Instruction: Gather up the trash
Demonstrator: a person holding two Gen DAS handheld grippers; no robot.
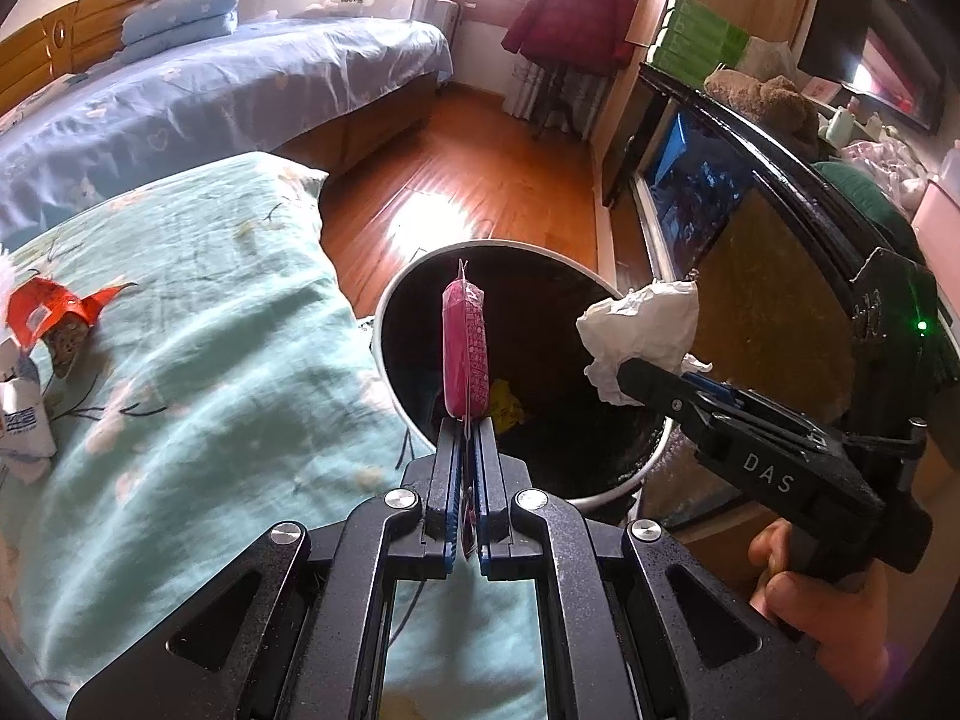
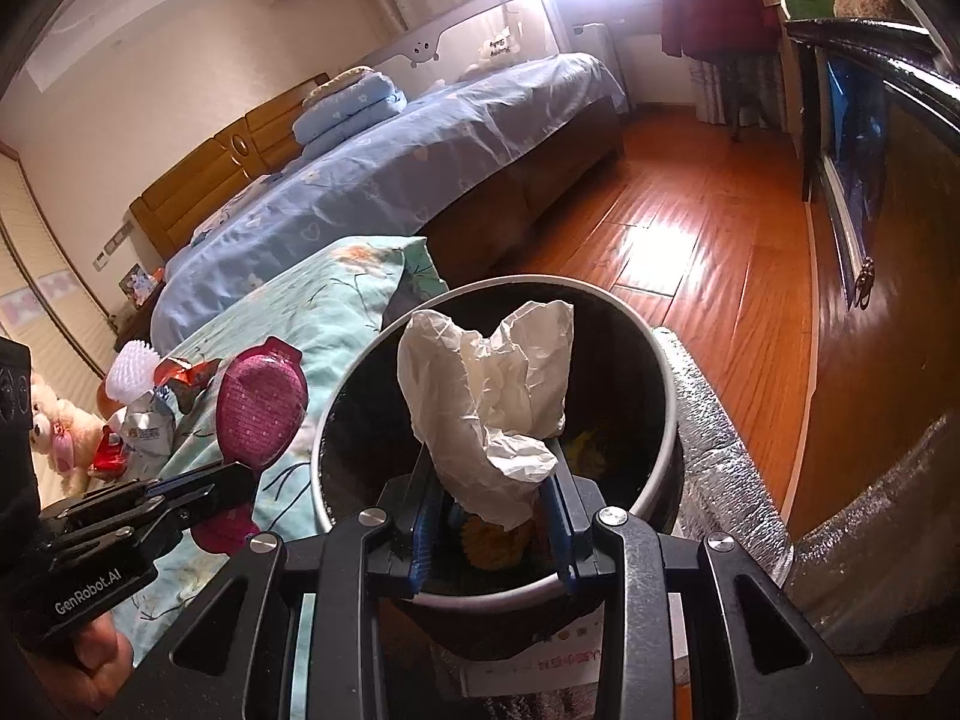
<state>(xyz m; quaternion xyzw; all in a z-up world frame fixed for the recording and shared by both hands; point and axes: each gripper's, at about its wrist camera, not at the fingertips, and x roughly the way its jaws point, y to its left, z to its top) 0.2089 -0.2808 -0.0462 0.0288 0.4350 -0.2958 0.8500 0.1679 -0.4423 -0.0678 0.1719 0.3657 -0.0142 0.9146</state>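
Bedroom bin [image 1: 384, 324] beneath tool-held [image 1: 465, 423] wrapper [image 1: 465, 348], probably.

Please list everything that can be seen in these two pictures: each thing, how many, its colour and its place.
bin: one, black inside with a pale rim, on the floor beside the green quilt.
pink packet: one, held over the bin.
tissue: one, white, crumpled, held over the bin.
yellow scrap: one, inside the bin.
green quilt: one, floral, left of the bin.
orange wrapper: one, torn, on the quilt.
white packets: at least one, on the quilt edge.
bed: one, blue sheet, behind.
red coat: one, hanging by the window.
left gripper: black, shut on the pink packet.
right gripper: black, shut on the tissue.
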